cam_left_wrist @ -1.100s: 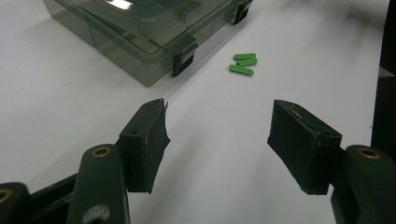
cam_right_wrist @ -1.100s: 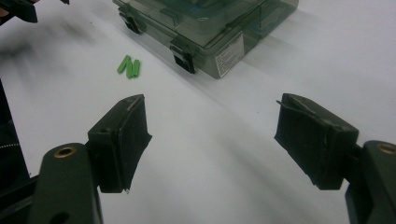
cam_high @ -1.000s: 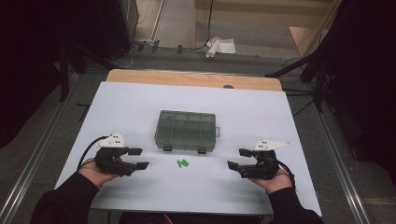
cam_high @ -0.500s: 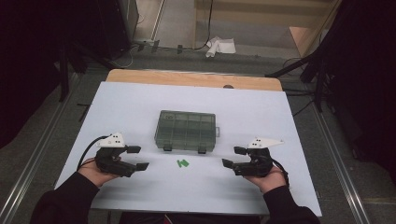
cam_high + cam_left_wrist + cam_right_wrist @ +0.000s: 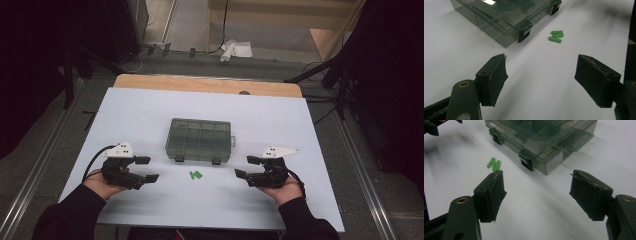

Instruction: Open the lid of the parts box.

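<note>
While both grippers rest open and empty, left gripper (image 5: 148, 169) and right gripper (image 5: 246, 167) flank three small green sticks (image 5: 195, 174) lying before the closed plastic box (image 5: 200, 140). Light, stiff, likely slippery; pinch one across its long sides.

A pale blue-white table top (image 5: 150, 115) takes up the middle of the room, with a strip of bare wood (image 5: 200, 84) showing along its far edge. A small dark spot (image 5: 244, 93) sits on that wooden strip. Beyond the table, a crumpled white cloth (image 5: 237, 49) lies on the grey floor (image 5: 190, 30), with dark cables running near it. Metal rails (image 5: 30, 185) run along the floor on either side. Black stands (image 5: 335, 70) rise at the right.
</note>
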Demonstrator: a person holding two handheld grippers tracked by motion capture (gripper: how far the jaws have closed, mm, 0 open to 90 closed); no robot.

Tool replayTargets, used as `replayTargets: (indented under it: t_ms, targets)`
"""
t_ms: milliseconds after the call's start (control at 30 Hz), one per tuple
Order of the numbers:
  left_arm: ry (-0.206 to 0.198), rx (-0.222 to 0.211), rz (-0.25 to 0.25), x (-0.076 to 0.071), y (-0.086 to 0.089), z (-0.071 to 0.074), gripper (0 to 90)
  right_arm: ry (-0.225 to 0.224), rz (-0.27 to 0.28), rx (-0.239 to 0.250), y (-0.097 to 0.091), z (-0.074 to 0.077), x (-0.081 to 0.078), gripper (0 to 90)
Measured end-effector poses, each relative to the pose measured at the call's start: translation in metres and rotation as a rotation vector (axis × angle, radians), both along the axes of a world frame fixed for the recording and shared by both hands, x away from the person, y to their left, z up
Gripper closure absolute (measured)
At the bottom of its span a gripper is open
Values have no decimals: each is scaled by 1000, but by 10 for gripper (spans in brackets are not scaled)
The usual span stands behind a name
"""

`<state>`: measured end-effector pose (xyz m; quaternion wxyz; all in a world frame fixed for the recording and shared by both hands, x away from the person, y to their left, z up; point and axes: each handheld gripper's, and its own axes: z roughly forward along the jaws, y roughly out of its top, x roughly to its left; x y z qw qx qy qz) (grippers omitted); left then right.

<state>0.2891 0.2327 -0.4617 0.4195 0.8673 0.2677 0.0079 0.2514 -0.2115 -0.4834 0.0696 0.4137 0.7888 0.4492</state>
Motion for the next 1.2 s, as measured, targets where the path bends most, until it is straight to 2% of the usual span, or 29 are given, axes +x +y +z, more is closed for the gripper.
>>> replayTargets:
  t_ms: [200, 367, 433, 467, 500, 533, 600, 633, 667, 700, 767, 833, 900, 933, 967, 1000, 1100, 1200]
  targets:
    - [0, -1, -3, 0, 0, 0, 242, 18, -7, 12, 3, -3, 4, 227]
    - [-2, 10, -5, 0, 0, 0, 243, 7, -10, -4, 8, -2, 6, 229]
    - [-2, 5, -4, -1, 0, 0, 242, 3, -12, -18, 10, -1, 7, 272]
    - [0, 8, -5, -1, 0, 1, 242, 2, -18, -26, 12, -1, 8, 323]
    - [0, 8, -5, -1, 0, 1, 242, 2, -18, -26, 12, -1, 8, 323]
    - [-2, 3, -5, -1, 0, 0, 242, 10, -21, -27, 13, -2, 10, 377]
    - [-1, 6, -5, -1, 0, 0, 242, 10, -28, -27, 14, -2, 10, 396]
    - [-2, 11, -6, -1, 0, 1, 242, -3, -31, -34, 15, -1, 11, 473]
    - [-1, 10, -6, -1, 0, 1, 242, -3, -31, -34, 15, -1, 11, 473]
    - [-2, 6, -7, 0, 0, 0, 242, -5, -40, -42, 16, -1, 13, 525]
    - [-3, 8, -11, 0, 0, 0, 242, -2, -46, -41, 17, -2, 14, 550]
    - [-3, 11, -8, -1, 0, 0, 242, 14, -48, -48, 19, -3, 16, 640]
    - [-2, 8, -4, -1, 0, 1, 242, 17, -49, -47, 20, -2, 16, 670]
    - [-1, 10, -4, -1, 0, 1, 242, 24, -43, -57, 23, -2, 17, 768]
    - [-1, 10, -4, -1, 0, 1, 242, 24, -43, -57, 23, -2, 17, 768]
    - [-1, 3, -3, 0, 0, 0, 242, 44, -45, -61, 25, -1, 18, 842]
    - [1, -6, -2, 0, 0, 0, 242, 49, -31, -66, 29, -1, 19, 896]
    - [4, -13, 3, 1, -1, 0, 242, 64, -37, -59, 31, -1, 20, 900]
